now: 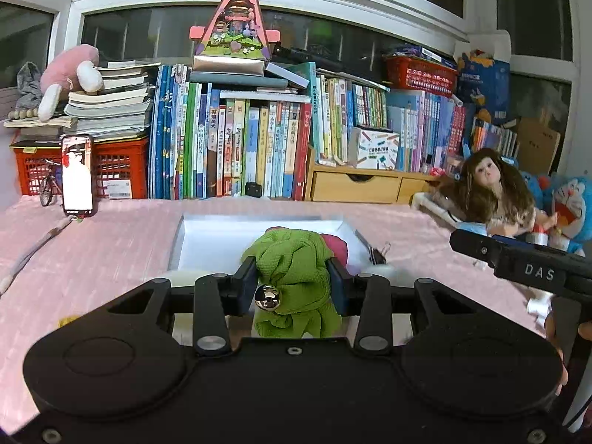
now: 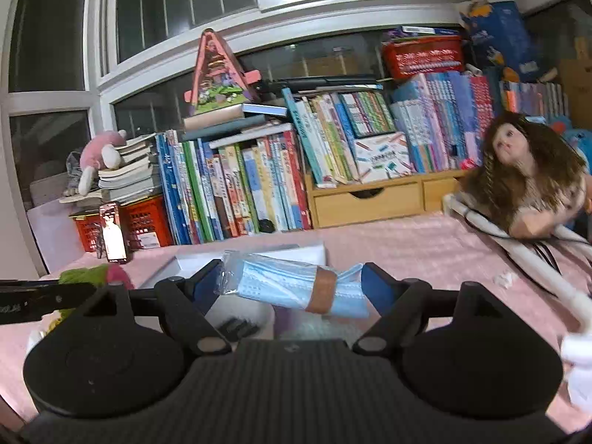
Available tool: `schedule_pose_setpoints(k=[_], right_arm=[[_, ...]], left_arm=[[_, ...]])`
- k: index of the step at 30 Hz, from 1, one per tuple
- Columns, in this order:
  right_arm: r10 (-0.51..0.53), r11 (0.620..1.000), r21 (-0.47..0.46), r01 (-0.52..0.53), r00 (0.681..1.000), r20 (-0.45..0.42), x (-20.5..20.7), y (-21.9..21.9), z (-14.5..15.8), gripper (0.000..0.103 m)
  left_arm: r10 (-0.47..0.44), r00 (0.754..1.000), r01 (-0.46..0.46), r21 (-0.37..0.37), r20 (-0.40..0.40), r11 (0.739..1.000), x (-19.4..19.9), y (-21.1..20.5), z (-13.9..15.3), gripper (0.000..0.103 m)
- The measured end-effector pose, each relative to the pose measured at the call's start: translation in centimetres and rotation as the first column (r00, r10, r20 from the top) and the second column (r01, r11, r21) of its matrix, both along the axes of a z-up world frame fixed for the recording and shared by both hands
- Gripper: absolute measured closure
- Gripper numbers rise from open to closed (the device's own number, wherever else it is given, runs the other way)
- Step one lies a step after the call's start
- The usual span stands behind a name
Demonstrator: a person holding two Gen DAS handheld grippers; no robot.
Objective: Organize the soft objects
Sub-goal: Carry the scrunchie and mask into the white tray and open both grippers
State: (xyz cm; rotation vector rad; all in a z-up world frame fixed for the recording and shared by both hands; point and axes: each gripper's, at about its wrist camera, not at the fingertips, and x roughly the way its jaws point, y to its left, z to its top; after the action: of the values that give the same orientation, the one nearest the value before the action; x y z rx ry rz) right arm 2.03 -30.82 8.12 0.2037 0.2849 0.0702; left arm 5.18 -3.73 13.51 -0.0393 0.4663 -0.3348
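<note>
My left gripper (image 1: 292, 283) is shut on a green cloth item with a silver bell (image 1: 296, 262), held just in front of a white open box (image 1: 207, 227) on the pink tablecloth. A red soft item (image 1: 336, 246) lies in the box behind it. My right gripper (image 2: 296, 283) is shut on a clear-wrapped pack of blue face masks with a brown band (image 2: 296, 286), held above the table near the white box (image 2: 296, 249). The green cloth (image 2: 87, 275) shows at the left of the right wrist view. The right gripper's body (image 1: 518, 259) shows at the right of the left wrist view.
A wall of books (image 1: 259, 140) and a wooden drawer unit (image 1: 355, 185) line the table's far edge. A phone (image 1: 77, 174) stands at the left by red crates (image 1: 111, 170). A long-haired doll (image 1: 492, 188) and blue plush toys (image 1: 571, 207) sit at the right. White tubing (image 2: 536, 255) lies at the right.
</note>
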Motion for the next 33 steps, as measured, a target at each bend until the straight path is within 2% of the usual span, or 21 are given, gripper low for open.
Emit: schedule_pose_setpoints(k=[3, 7, 12, 15, 19, 23, 25, 29, 33], right_arm=[[0.023, 1.000, 0.002, -0.023, 1.000, -0.012, 1.5, 0.2, 1.2, 0.022], [0.052, 0.998, -0.031, -0.053, 0.998, -0.046, 4.4, 0.8, 2.2, 0.022], [0.096, 0.994, -0.031, -0.103, 0.980, -0.175, 9.7, 1.3, 2.4, 0.022], [0.120, 0.990, -0.036, -0.134, 0.957, -0.264, 13.0, 1.7, 2.3, 0.022], [0.165, 0.978, -0.052, -0.201, 0.907, -0.387, 16.8, 2.8, 1.4, 0.022], [0.164, 0.949, -0.171, -0.266, 0.877, -0.452, 19.4, 4.7, 0.0, 0.022], [0.158, 0.936, -0.203, -0.288, 0.858, -0.489, 20.7, 5.2, -0.9, 0.022], [0.184, 0.933, -0.161, -0.322, 0.812, -0.554, 22.6, 5.7, -2.0, 0.022], [0.183, 0.917, -0.186, -0.353, 0.786, -0.591, 24.0, 6.6, -3.2, 0.022]], left_arm=[[-0.016, 0.999, 0.016, -0.018, -0.034, 1.000, 2.5, 0.1, 1.1, 0.065], [-0.001, 0.998, 0.001, 0.002, -0.062, 1.000, 6.2, -0.4, 2.3, 0.065], [0.019, 0.995, -0.015, 0.039, -0.102, 0.999, 11.4, -1.6, 3.3, 0.065], [0.018, 0.985, -0.009, 0.052, -0.169, 0.999, 15.0, -2.5, 3.3, 0.065], [0.035, 0.952, -0.020, 0.052, -0.304, 0.998, 20.5, -3.2, 2.2, 0.065], [0.061, 0.912, -0.041, 0.057, -0.405, 0.998, 24.9, -3.6, 0.1, 0.065], [0.073, 0.891, -0.050, 0.063, -0.448, 0.997, 26.6, -3.8, -1.2, 0.065], [0.098, 0.862, -0.060, 0.092, -0.497, 0.994, 29.2, -4.4, -3.5, 0.065], [0.109, 0.854, -0.060, 0.113, -0.508, 0.992, 30.7, -5.0, -5.0, 0.065]])
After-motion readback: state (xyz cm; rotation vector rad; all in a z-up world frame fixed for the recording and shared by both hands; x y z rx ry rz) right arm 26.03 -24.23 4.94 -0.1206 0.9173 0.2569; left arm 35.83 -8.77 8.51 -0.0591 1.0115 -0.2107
